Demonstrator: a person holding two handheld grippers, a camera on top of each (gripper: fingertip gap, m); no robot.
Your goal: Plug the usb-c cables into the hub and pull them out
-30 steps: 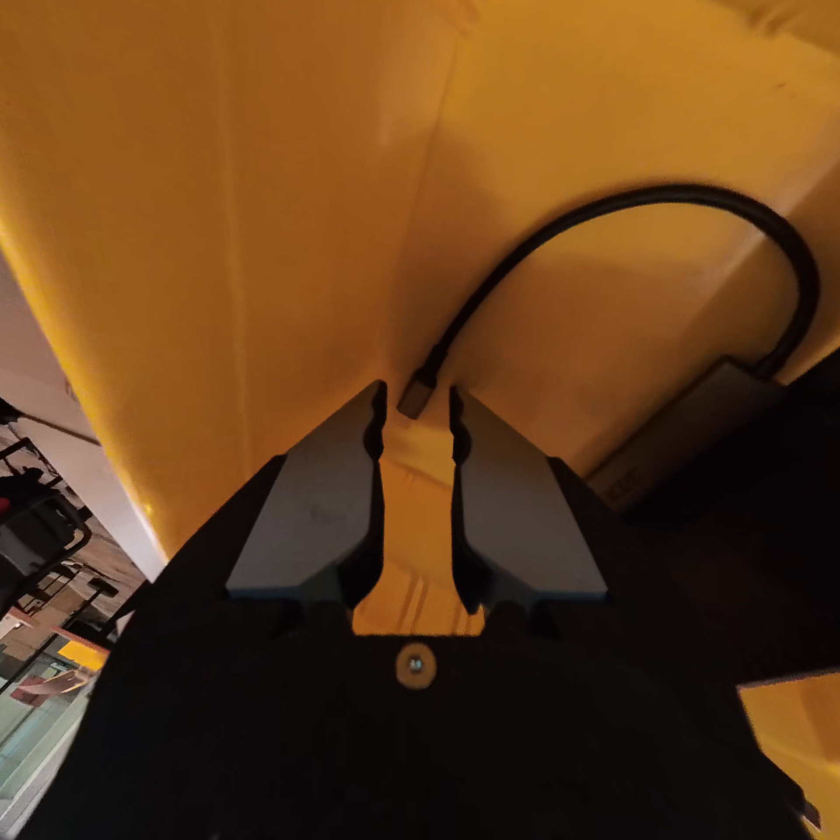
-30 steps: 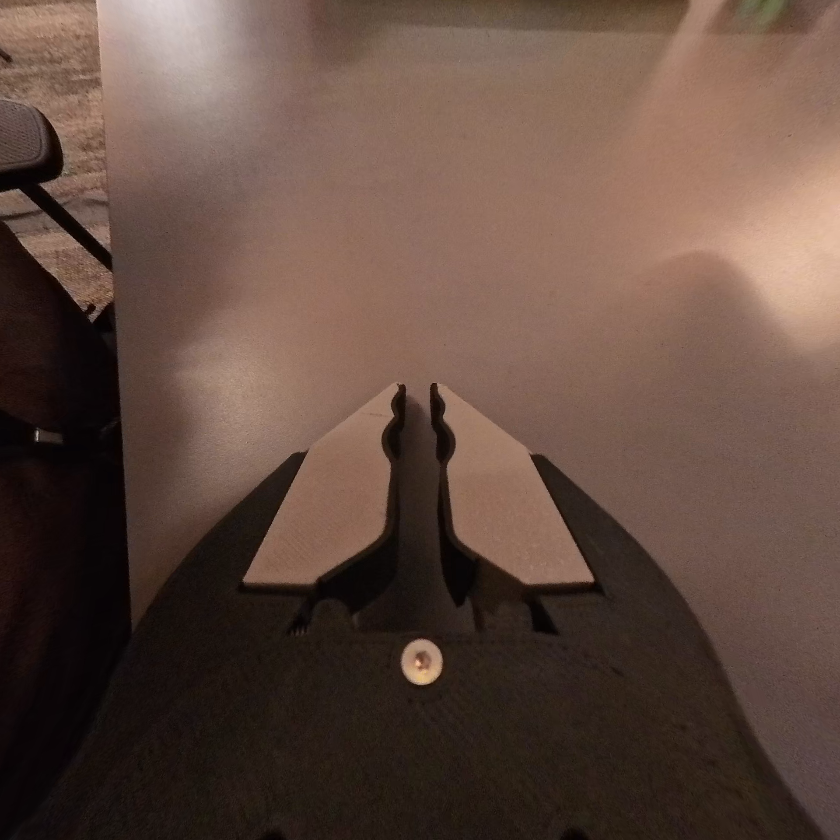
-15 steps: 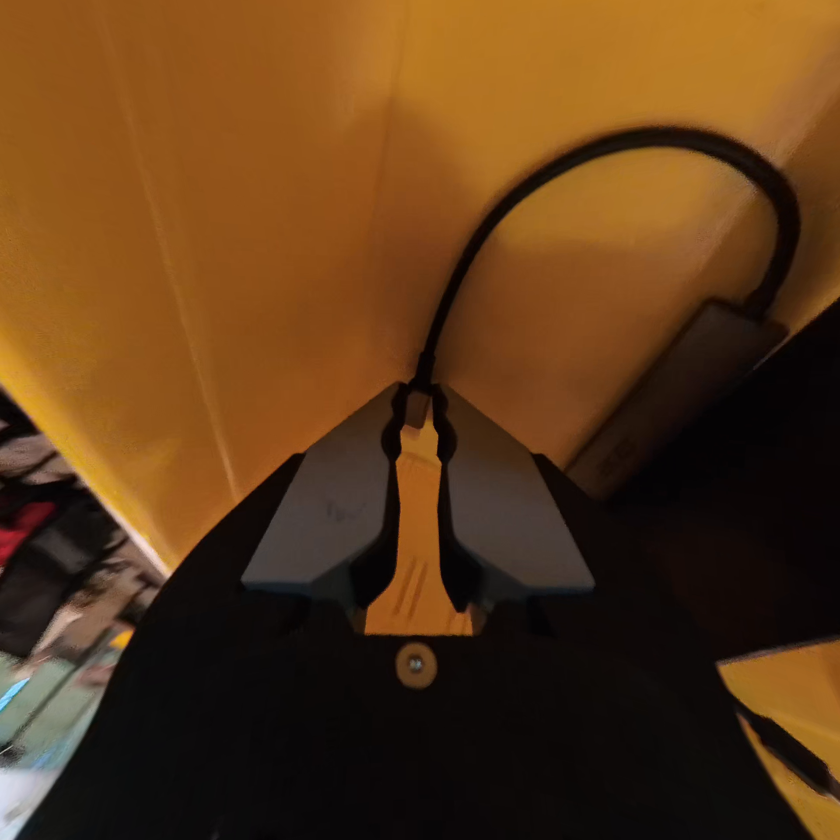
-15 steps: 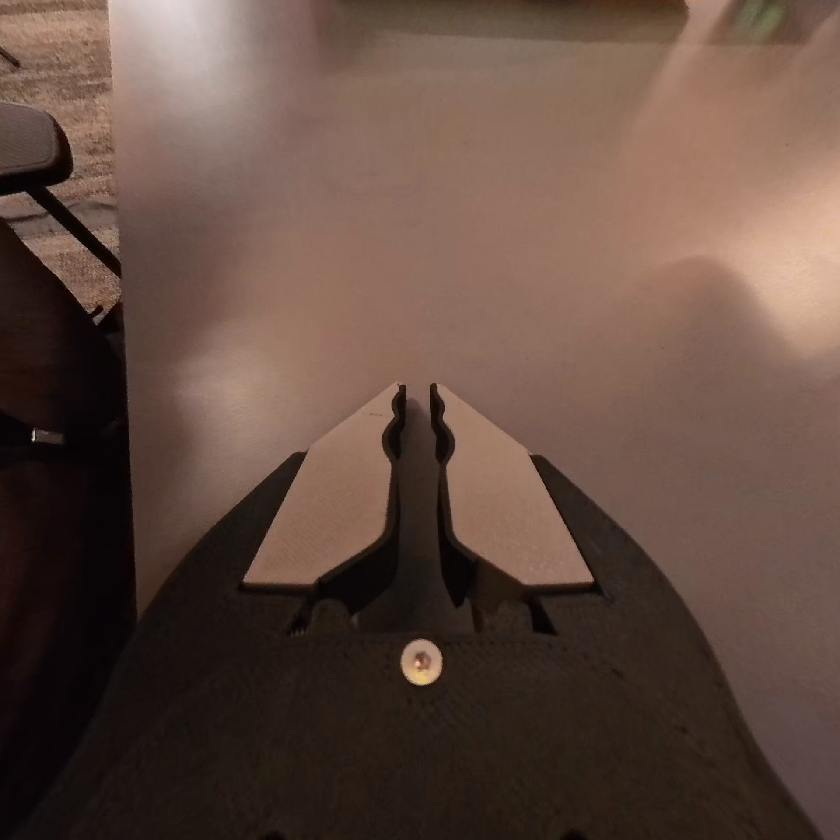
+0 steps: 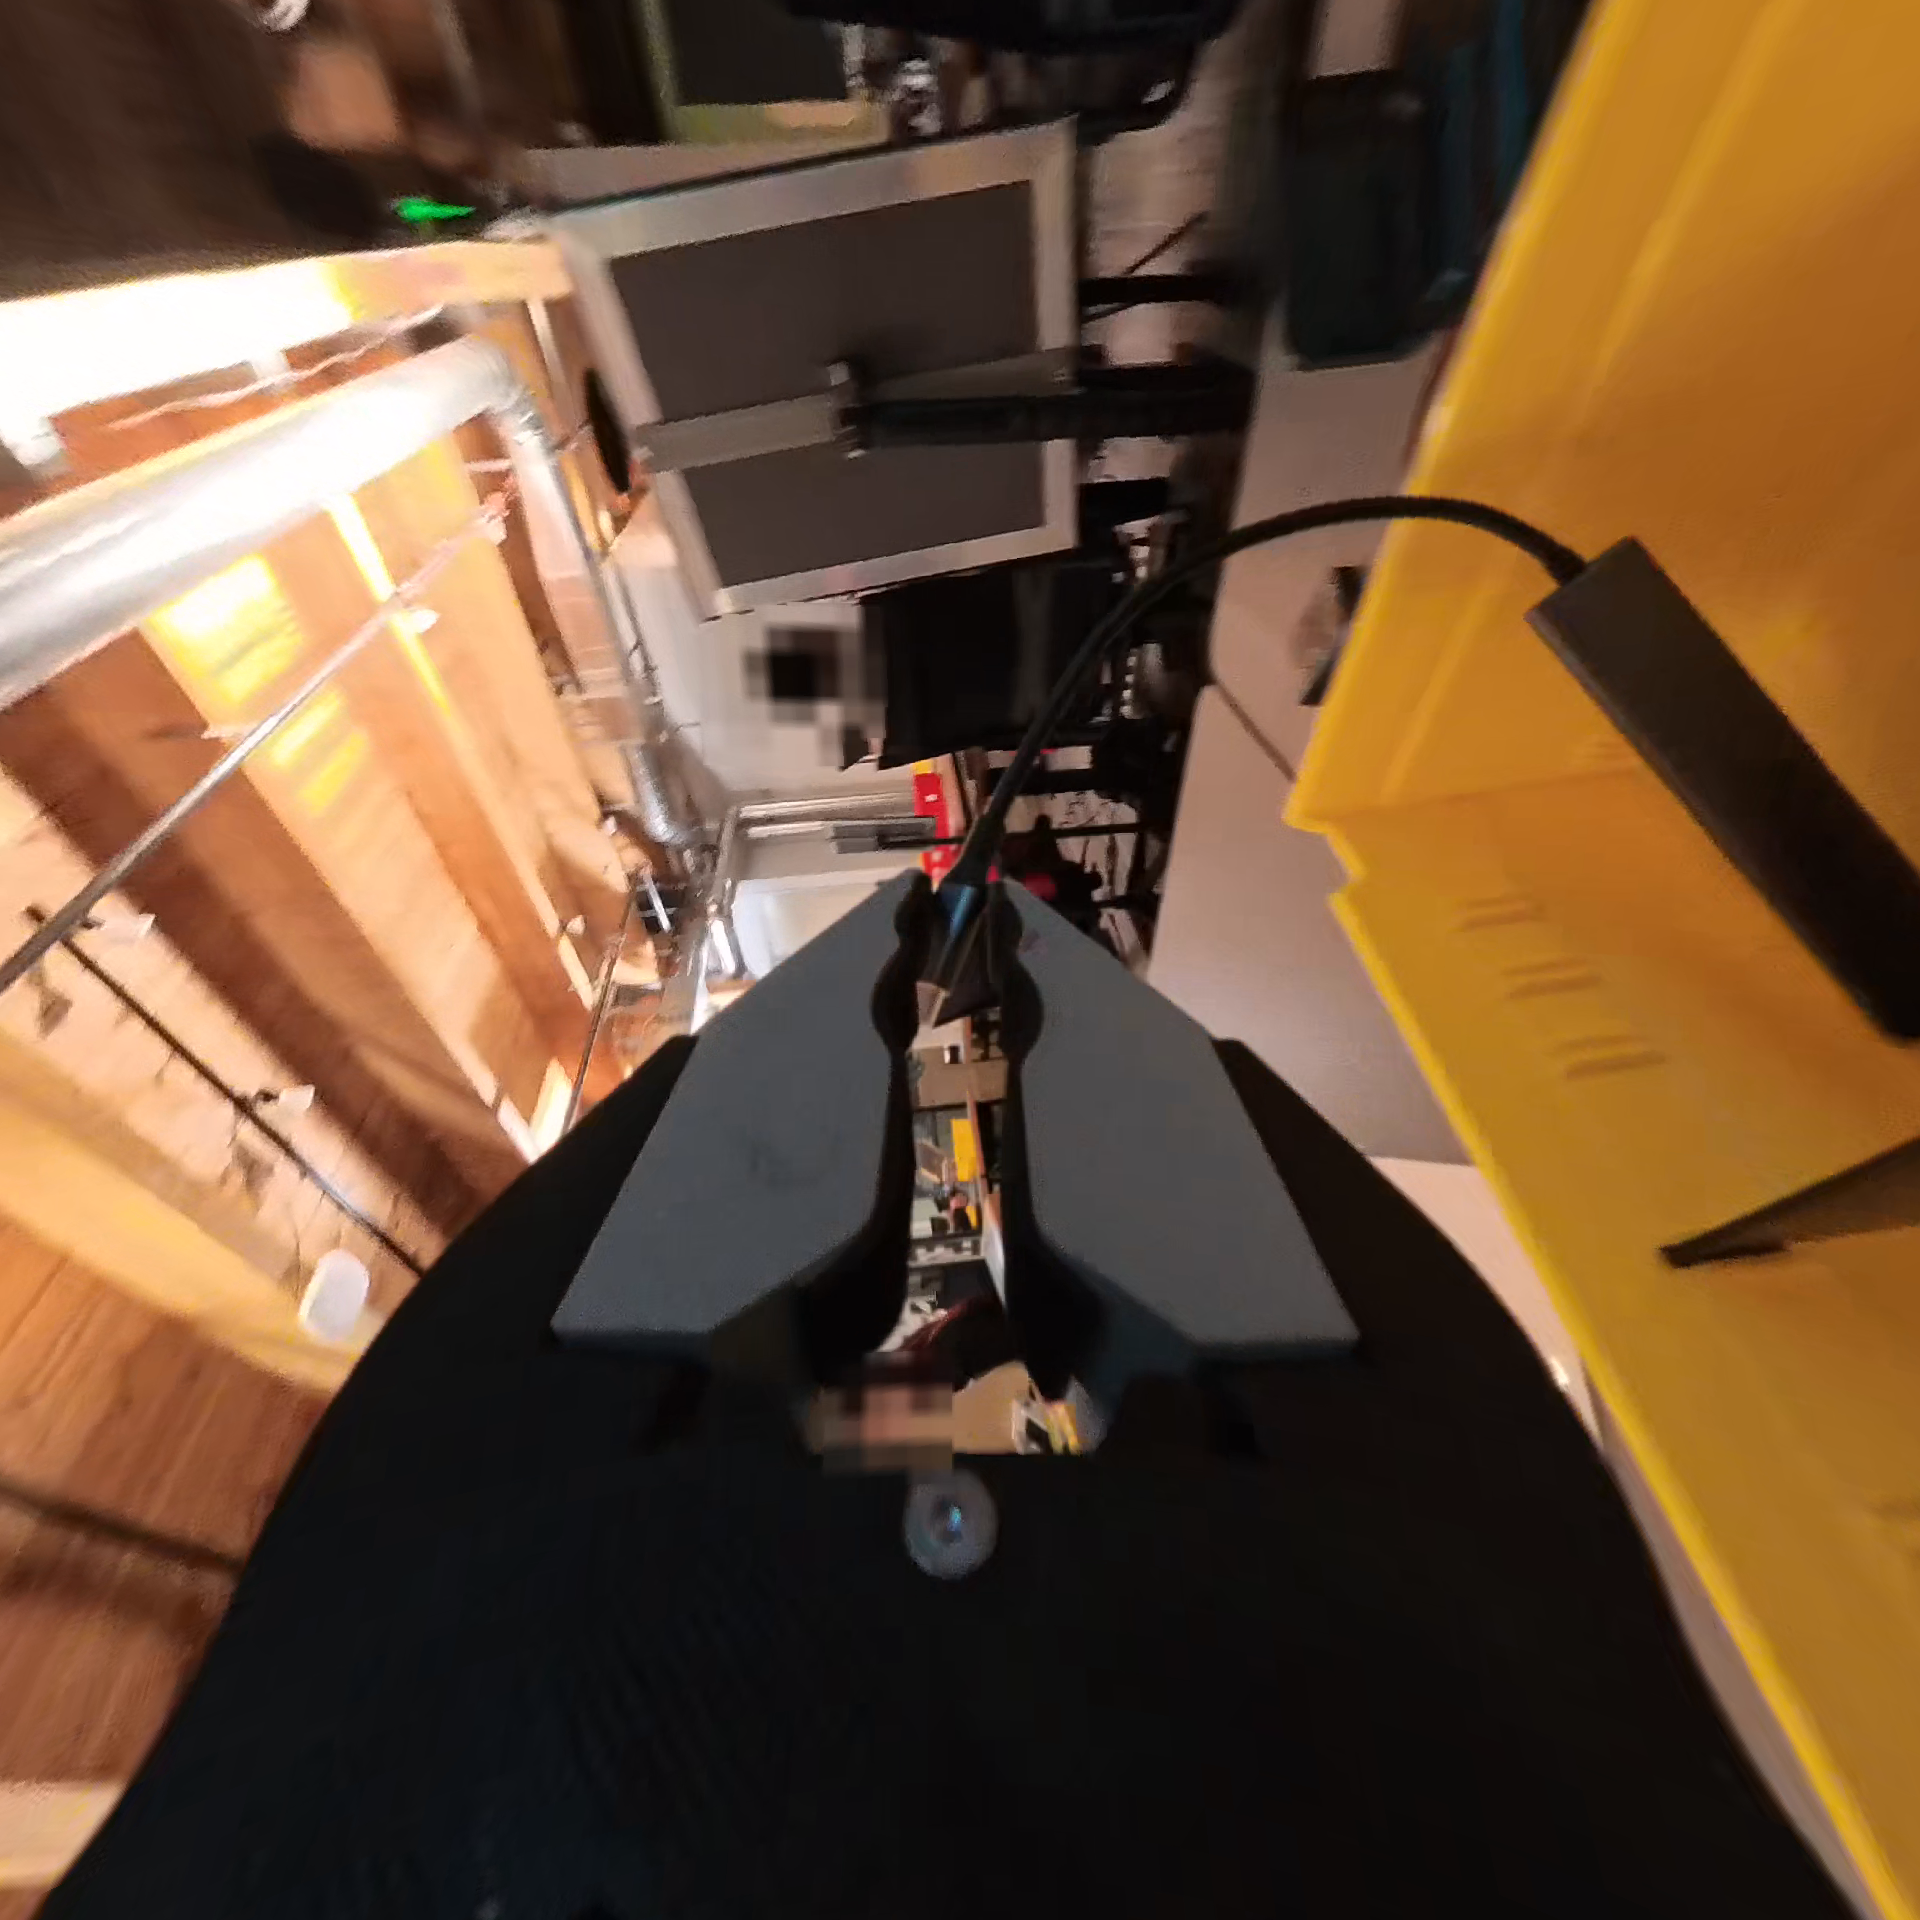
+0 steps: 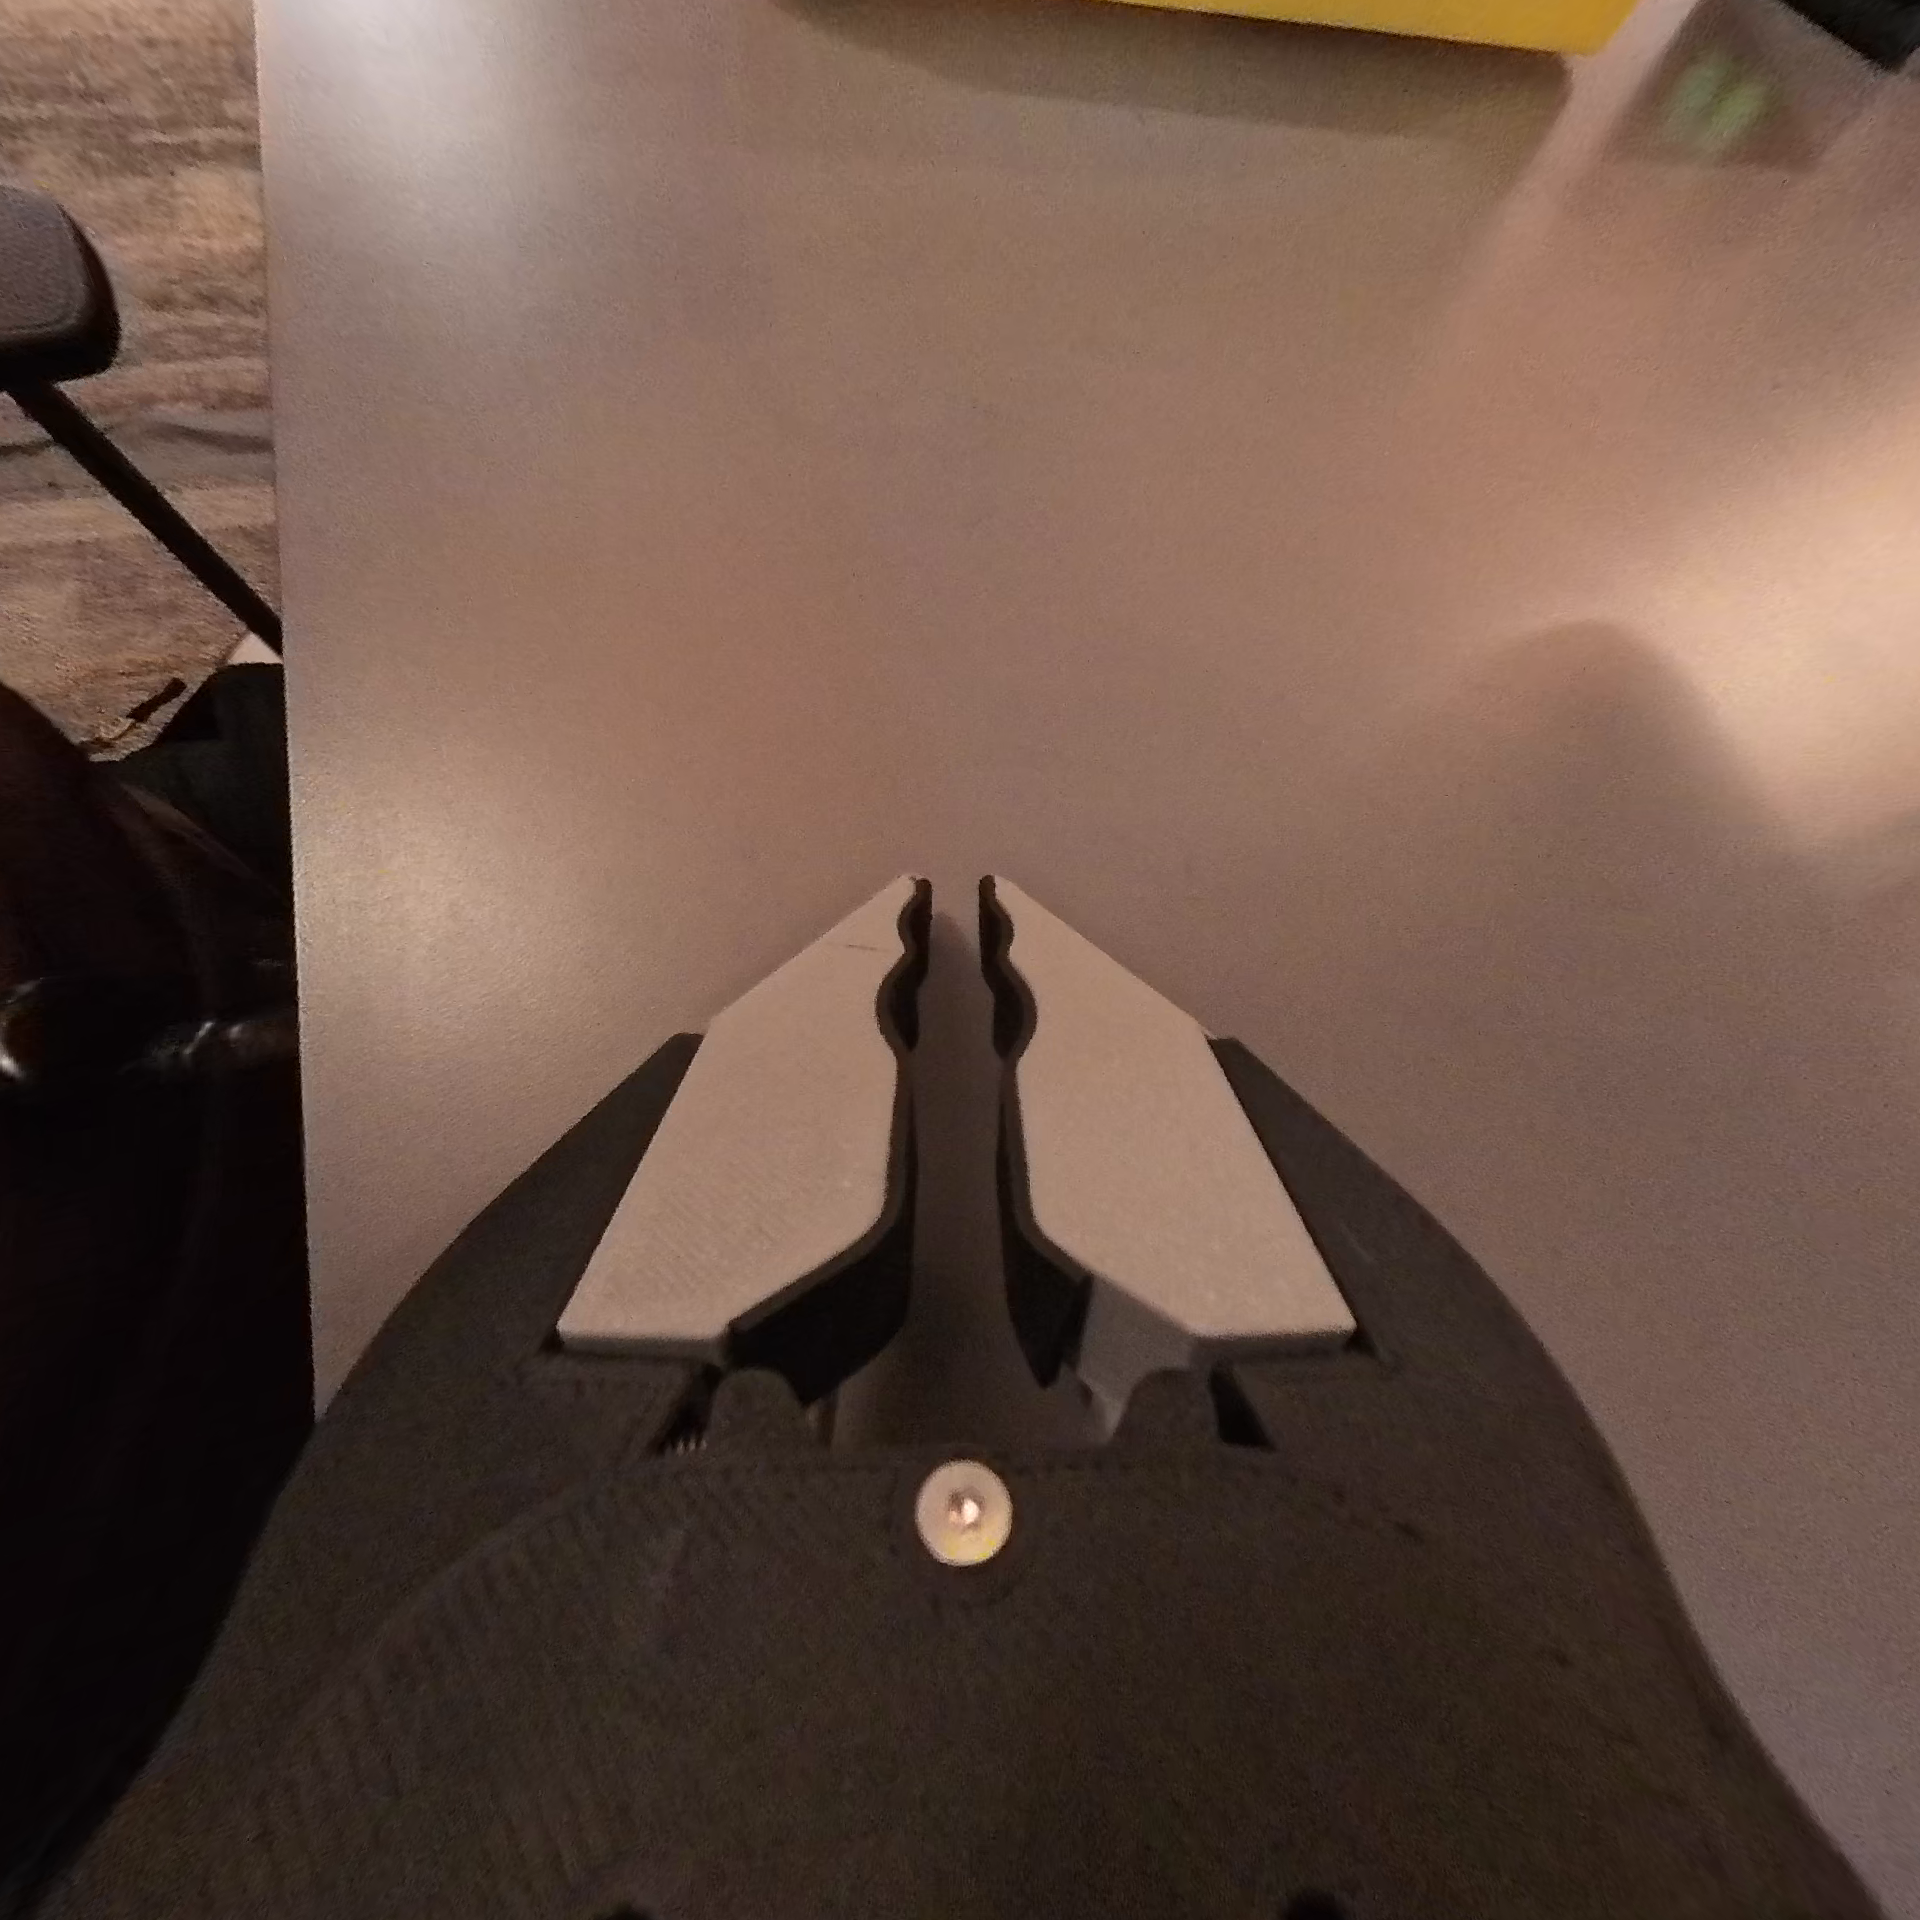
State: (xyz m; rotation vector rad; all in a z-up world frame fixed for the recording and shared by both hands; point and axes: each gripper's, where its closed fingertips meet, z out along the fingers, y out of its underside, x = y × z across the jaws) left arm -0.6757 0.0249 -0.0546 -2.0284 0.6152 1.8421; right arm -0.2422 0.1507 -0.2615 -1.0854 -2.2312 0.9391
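Note:
My left gripper is shut on the metal USB-C plug, which sits tilted between the fingertips with its tip pointing back toward the camera. The black cable arcs from the plug up and right to the dark grey hub, which lies against the yellow bin. The plug is held in the air, clear of the bin. My right gripper is empty, its jaws nearly together with a thin gap, low over the white table.
The left wrist view is rolled sideways and shows the room: the back of a monitor on its stand and wooden walls at left. In the right wrist view, the table's left edge, a chair and a yellow bin edge show. One gripper's finger ends stand about 50 centimetres off the other's.
My left gripper closed on the cable's plug inside the yellow bin, then lifted it out and swung round toward the room. The right gripper has barely moved.

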